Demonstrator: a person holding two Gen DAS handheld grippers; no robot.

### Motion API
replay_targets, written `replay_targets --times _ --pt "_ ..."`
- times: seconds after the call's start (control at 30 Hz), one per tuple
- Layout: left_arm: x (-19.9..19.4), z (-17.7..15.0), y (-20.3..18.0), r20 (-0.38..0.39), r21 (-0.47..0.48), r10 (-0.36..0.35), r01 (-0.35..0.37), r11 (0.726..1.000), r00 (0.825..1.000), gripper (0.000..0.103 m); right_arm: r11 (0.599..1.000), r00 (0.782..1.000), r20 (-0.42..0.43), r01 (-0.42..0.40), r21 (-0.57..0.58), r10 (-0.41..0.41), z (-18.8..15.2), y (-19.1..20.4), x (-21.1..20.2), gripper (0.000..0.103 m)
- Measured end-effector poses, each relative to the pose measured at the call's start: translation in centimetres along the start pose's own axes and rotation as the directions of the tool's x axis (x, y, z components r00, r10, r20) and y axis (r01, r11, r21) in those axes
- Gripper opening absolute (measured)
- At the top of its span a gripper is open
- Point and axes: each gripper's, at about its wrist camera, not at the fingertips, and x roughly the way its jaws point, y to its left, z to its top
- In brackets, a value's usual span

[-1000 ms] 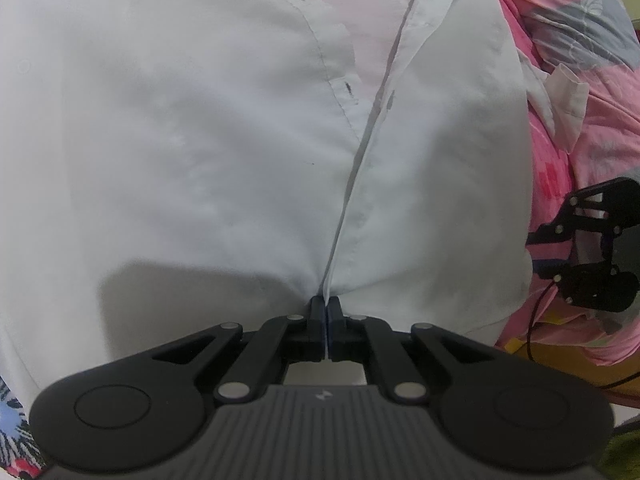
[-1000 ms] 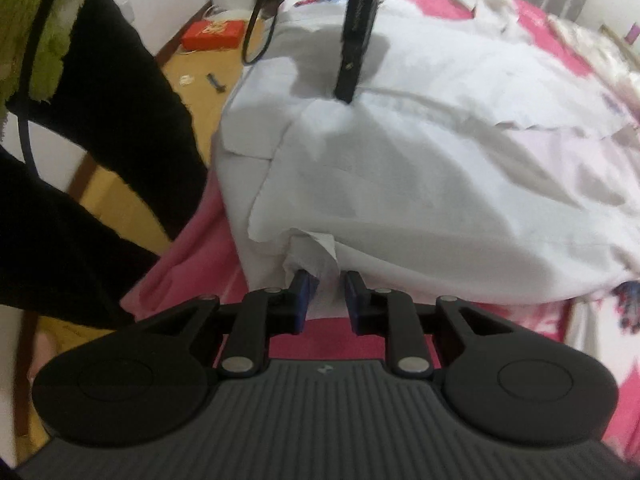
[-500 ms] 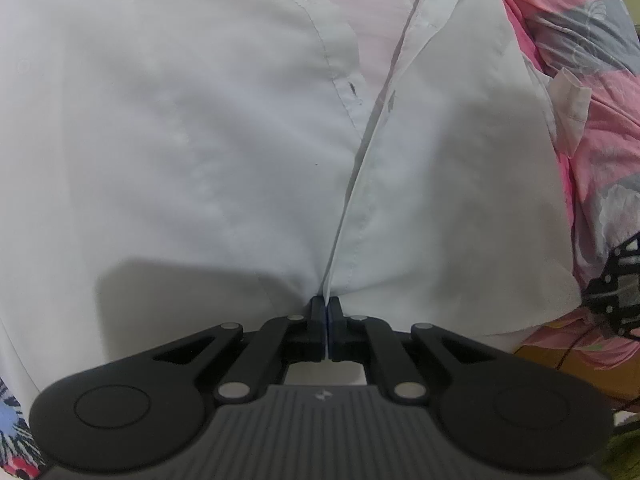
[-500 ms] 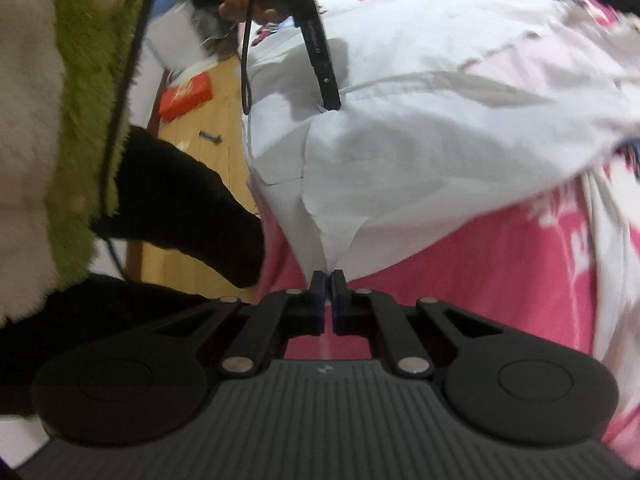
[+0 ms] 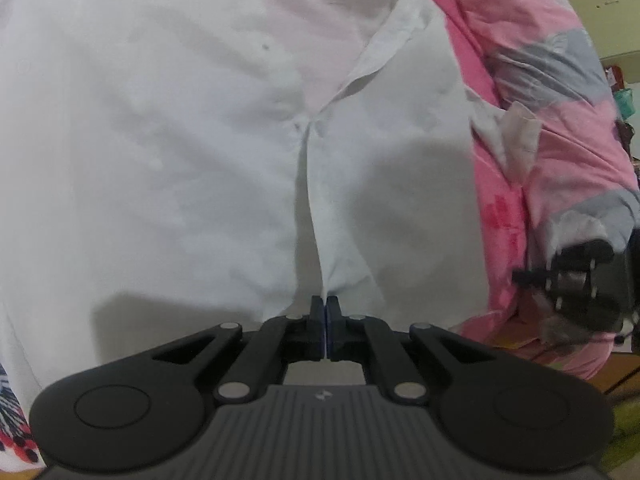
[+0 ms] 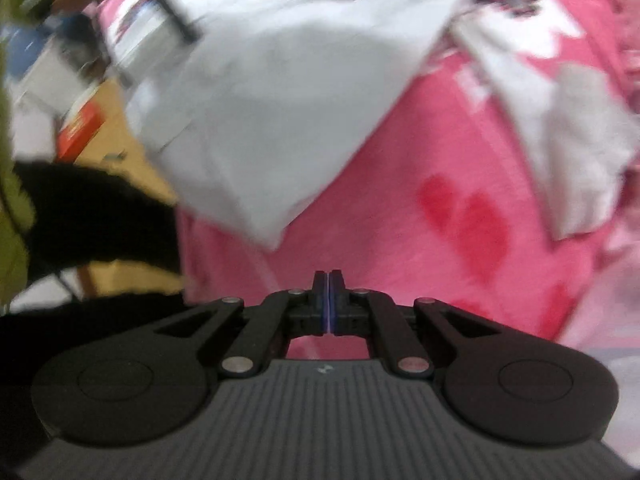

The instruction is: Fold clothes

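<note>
A white button shirt [image 5: 180, 140] lies spread front-up on pink bedding [image 5: 500, 208]. My left gripper [image 5: 326, 300] is shut on the shirt's bottom hem at the button placket, and the cloth rises in a ridge to its tips. In the blurred right wrist view, the same gripper [image 6: 192, 36] pinches the shirt [image 6: 280, 100] at the top left. My right gripper [image 6: 329, 276] is shut over the pink sheet, with no cloth showing between its pads. The shirt's near corner [image 6: 272, 236] hangs just up and left of its tips. The left wrist view shows the right gripper [image 5: 576, 280] past the shirt's right edge.
A person's black-clad limb [image 6: 100, 216] and fluffy green garment [image 6: 12, 184] fill the left of the right wrist view. A red box [image 6: 80, 128] lies on the wooden floor beyond. Another pale cloth [image 6: 580, 152] lies on the heart-print sheet [image 6: 460, 208] to the right.
My right gripper shut at the shirt's corner, then rolled, and the corner now sits off its tips. My left gripper rose, drawing the hem up into a ridge.
</note>
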Motion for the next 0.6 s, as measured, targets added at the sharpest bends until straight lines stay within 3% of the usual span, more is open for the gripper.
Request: replay_targets --times 0.1,0.23,0.33,0.37,0.53,0.6 --pt "0.8 0.4 -0.3 -0.009 -0.005 0.001 -0.001 1.0 1.0 0.001 0.99 0.994 0.096 0.037 0.139 -0.05 2.5 -2.6 -1.3 0.003" --pt "0.0 -1.0 -0.6 0.009 0.02 -0.026 0.026 0.999 1.0 0.001 0.927 0.962 0.264 -0.031 0.373 -0.074 7.9 -7.1 -2.1 0.008" --pt "0.1 -2.1 -0.8 0.023 0.026 -0.065 0.065 0.998 0.998 0.001 0.838 0.93 0.357 -0.125 0.531 -0.088 12.1 -10.8 -1.0 0.044" --pt "0.2 -2.3 -0.8 0.027 0.019 -0.082 0.081 0.997 0.996 0.001 0.802 0.922 0.375 -0.149 0.578 -0.099 13.5 -12.3 -0.3 0.049" --pt "0.3 -3.1 -1.1 0.046 0.01 -0.125 0.124 0.992 0.991 0.001 0.635 0.896 0.422 -0.245 0.733 -0.14 19.6 -19.9 4.1 0.05" --pt "0.1 -3.5 -0.9 0.053 0.008 -0.143 0.143 0.99 0.988 0.001 0.587 0.89 0.429 -0.267 0.765 -0.154 21.6 -22.5 5.6 0.051"
